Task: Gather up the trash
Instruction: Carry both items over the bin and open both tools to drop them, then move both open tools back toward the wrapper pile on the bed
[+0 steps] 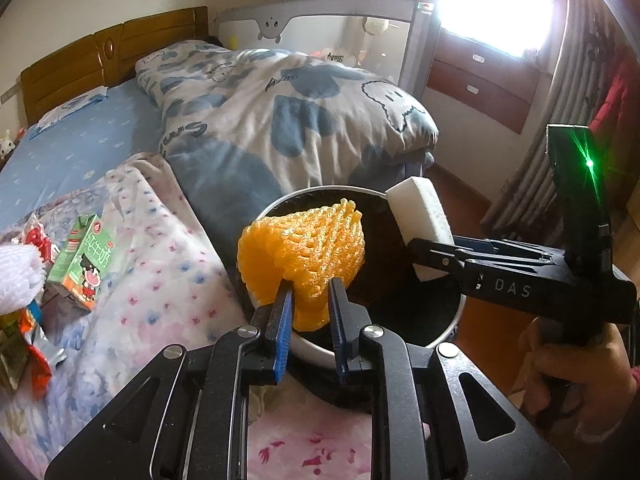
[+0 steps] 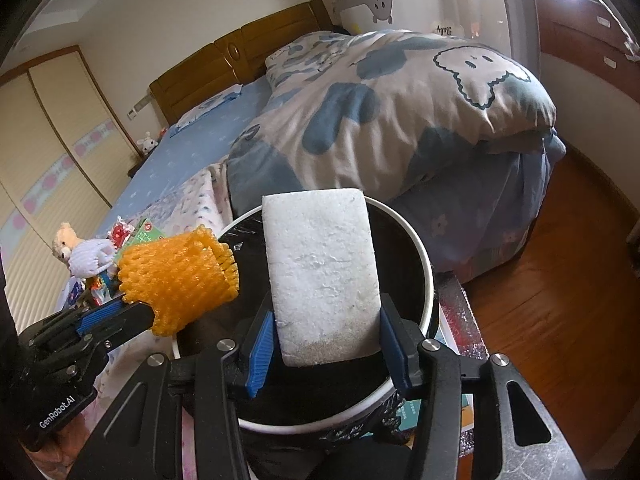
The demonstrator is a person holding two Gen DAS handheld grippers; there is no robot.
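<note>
1. The left gripper (image 1: 310,304) has its two blue tongs pressed tight on an orange foam net (image 1: 304,252), the kind that wraps fruit
2. The net is squashed where the tongs pinch it and fans out wide above them
3. It hangs over the near left rim of a round trash bin (image 1: 280,208) with a white rim and a black bag inside
4. The right gripper (image 2: 326,344) has its tongs set wide and pressed on both sides of a white foam block (image 2: 320,272)
5. The block stands up tall between the tongs, right over the open mouth of the bin (image 2: 428,264)
6. In the left view the white block (image 1: 420,212) pokes up at the far right rim of the bin, next to the orange net but not touching it
7. In the right view the orange net (image 2: 180,276) sits to the left of the white block, over the bin's left edge
8. The bin stands just beside a bed (image 1: 80,152) with a blue sheet
9. More trash lies on a flowery blanket (image 1: 160,264) on the bed, to the left of the bin
10. There is a green milk carton (image 1: 82,264) there, a white foam net (image 1: 18,276) and some red and orange wrappers (image 1: 28,352)
11. A big puffy quilt (image 1: 280,120) with blue shapes sits on the bed behind the bin
12. The floor (image 2: 560,280) is brown wood
</note>
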